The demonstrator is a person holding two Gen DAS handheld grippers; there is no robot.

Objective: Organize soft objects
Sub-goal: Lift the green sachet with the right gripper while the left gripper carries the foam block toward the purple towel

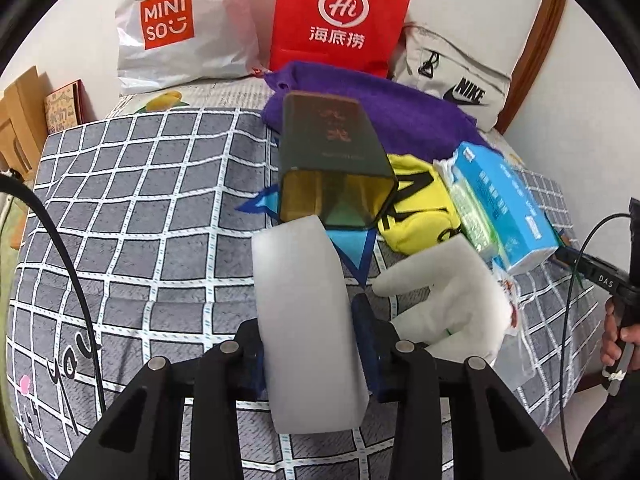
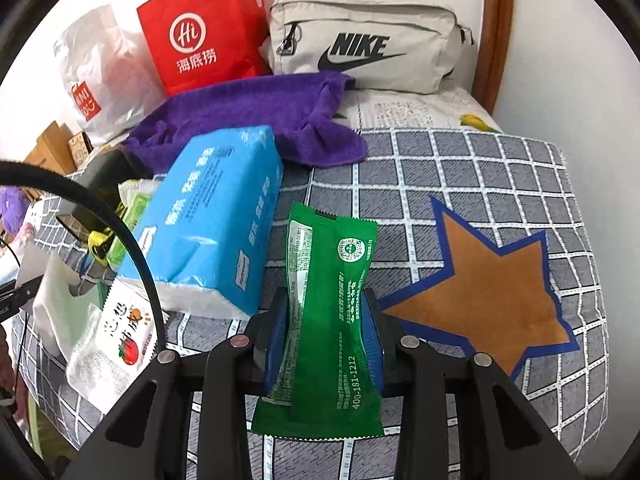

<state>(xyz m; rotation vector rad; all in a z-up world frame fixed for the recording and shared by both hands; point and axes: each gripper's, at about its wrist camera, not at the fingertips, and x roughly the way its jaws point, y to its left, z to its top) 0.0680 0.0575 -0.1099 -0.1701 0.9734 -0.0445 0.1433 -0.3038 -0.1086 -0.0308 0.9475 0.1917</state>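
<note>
In the left wrist view my left gripper (image 1: pixel 310 326) is shut on a white foam block (image 1: pixel 304 312), held a little above the grey checked bedcover (image 1: pixel 132 208). A second white foam piece (image 1: pixel 448 300) lies just right of it. In the right wrist view my right gripper (image 2: pixel 326 320) is shut on a green snack packet (image 2: pixel 328 320), which stands upright between the blue pads. Beside it lies a blue tissue pack (image 2: pixel 212 216). A purple towel (image 2: pixel 256 116) is spread behind. Yellow cloth (image 1: pixel 420 204) sits by the dark tin (image 1: pixel 332 160).
A red paper bag (image 1: pixel 340 16), a white Miniso bag (image 1: pixel 176 24) and a grey Nike pouch (image 2: pixel 360 48) stand along the wall. A white tomato-print packet (image 2: pixel 116 340) lies at left. An orange star (image 2: pixel 492 292) marks the cover. A hand (image 1: pixel 620 336) holds the other gripper's handle.
</note>
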